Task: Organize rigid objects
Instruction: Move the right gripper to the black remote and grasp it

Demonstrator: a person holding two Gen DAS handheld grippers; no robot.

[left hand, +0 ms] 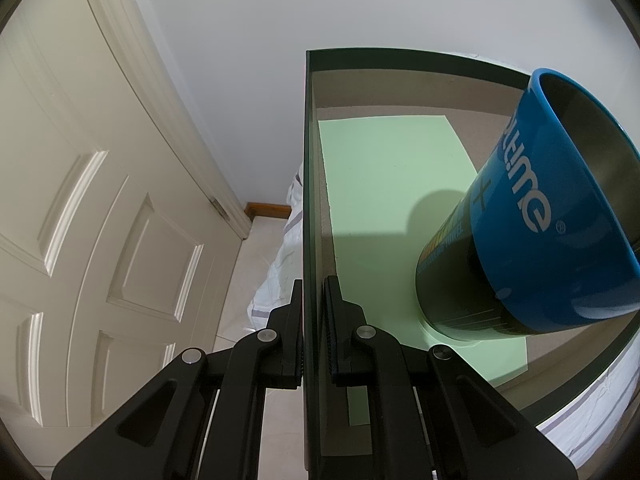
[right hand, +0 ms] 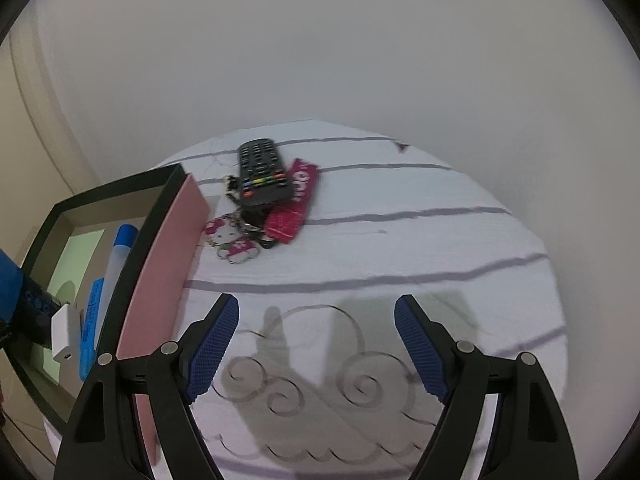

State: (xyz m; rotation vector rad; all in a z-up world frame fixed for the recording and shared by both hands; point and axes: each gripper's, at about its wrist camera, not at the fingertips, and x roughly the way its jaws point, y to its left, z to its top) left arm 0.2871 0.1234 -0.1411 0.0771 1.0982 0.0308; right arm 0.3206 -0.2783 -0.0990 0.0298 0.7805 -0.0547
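On the striped bedcover, just beside the box: 1 black remote, lying across a red tag and a cartoon-cat keyring. Remote: probably light, stiff, smooth plastic; best pinched across its narrow sides near the middle. Keyring: loose, likely to drag along. Right gripper: spread wide, empty, hovering short of the pile. Left gripper: pressed onto the box wall. Inside the box: blue mug, likely heavy and fragile.
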